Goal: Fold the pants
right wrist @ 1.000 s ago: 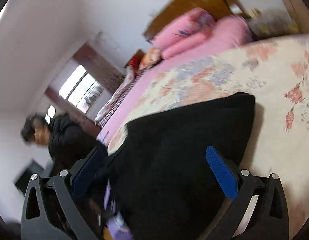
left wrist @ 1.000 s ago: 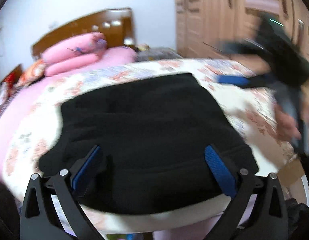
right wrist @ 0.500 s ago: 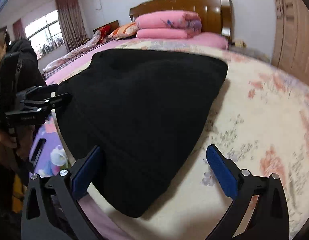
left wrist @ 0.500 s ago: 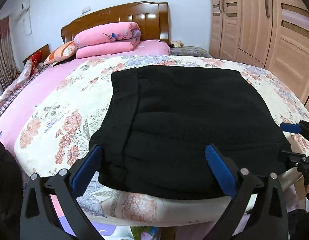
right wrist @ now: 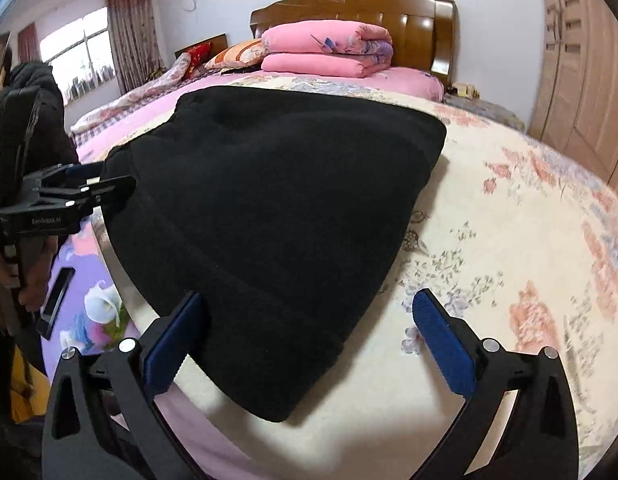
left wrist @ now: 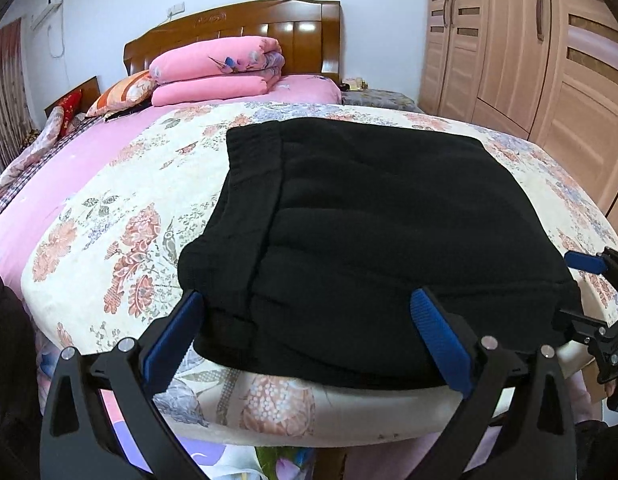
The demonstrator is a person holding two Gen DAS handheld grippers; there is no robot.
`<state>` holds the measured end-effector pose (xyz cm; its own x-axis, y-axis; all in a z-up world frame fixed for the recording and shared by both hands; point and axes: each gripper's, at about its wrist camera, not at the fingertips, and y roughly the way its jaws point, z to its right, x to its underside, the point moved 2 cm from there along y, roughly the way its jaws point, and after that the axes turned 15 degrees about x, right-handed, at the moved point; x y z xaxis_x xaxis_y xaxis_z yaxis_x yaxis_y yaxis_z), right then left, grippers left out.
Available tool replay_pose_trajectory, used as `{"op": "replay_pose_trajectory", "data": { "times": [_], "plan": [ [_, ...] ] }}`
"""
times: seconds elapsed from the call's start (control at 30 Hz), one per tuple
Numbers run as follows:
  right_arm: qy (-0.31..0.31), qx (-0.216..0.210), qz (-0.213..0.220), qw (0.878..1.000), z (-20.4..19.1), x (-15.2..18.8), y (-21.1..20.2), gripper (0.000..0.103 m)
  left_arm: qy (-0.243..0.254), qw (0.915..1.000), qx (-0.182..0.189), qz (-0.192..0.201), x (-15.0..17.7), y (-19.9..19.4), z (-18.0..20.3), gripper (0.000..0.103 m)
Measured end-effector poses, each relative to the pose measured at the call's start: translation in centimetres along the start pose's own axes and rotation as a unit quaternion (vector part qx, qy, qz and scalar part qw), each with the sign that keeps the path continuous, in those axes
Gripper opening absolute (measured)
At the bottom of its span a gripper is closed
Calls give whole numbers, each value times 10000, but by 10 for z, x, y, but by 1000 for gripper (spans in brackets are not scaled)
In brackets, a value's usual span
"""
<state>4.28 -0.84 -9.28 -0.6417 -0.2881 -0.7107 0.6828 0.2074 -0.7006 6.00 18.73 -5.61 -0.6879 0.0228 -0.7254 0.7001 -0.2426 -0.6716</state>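
Black pants (left wrist: 373, 248) lie folded into a thick rectangle on the floral bed cover, their near edge at the foot of the bed. My left gripper (left wrist: 309, 340) stands open over that near edge, its blue pads (left wrist: 171, 340) apart with nothing pinched. In the right wrist view the same pants (right wrist: 277, 216) fill the middle, and my right gripper (right wrist: 309, 344) is open at their near right corner, holding nothing. Each gripper shows in the other's view: the right one (left wrist: 589, 296) at the far right, the left one (right wrist: 69, 192) at the far left.
The bed (left wrist: 109, 216) has a floral cover and a pink sheet; a folded pink quilt (left wrist: 217, 72) and pillows lie by the wooden headboard. A wardrobe (left wrist: 529, 48) stands on the right. A phone (right wrist: 55, 296) lies on a purple floral surface below the bed's edge.
A second ago both views were blurred and swinging. They have since settled facing the bed, with both grippers open at the near edge of the folded pants.
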Motion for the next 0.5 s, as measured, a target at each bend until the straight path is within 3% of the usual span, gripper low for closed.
{"op": "replay_pose_trajectory", "data": {
  "times": [0.1, 0.17, 0.27, 0.37, 0.5],
  "plan": [
    [7, 105, -113, 9999, -1, 0, -4, 99, -45, 9999, -70, -97, 0, -1, 2, 102],
    [-135, 297, -132, 9994, -3, -3, -15, 99, -145, 9990, -413, -119, -3, -11, 10, 102],
    [-154, 451, 200, 9987, -3, -1, -43, 99, 99, 9946, -1007, 229, -3, -33, 31, 102],
    [17, 516, 511, 9974, -3, 7, -65, 99, 463, 9895, -1221, 619, 0, -49, 61, 102],
    [44, 896, 776, 9929, -5, 23, -76, 99, 340, 9859, -1312, 981, 9, -58, 91, 102]
  ]
}}
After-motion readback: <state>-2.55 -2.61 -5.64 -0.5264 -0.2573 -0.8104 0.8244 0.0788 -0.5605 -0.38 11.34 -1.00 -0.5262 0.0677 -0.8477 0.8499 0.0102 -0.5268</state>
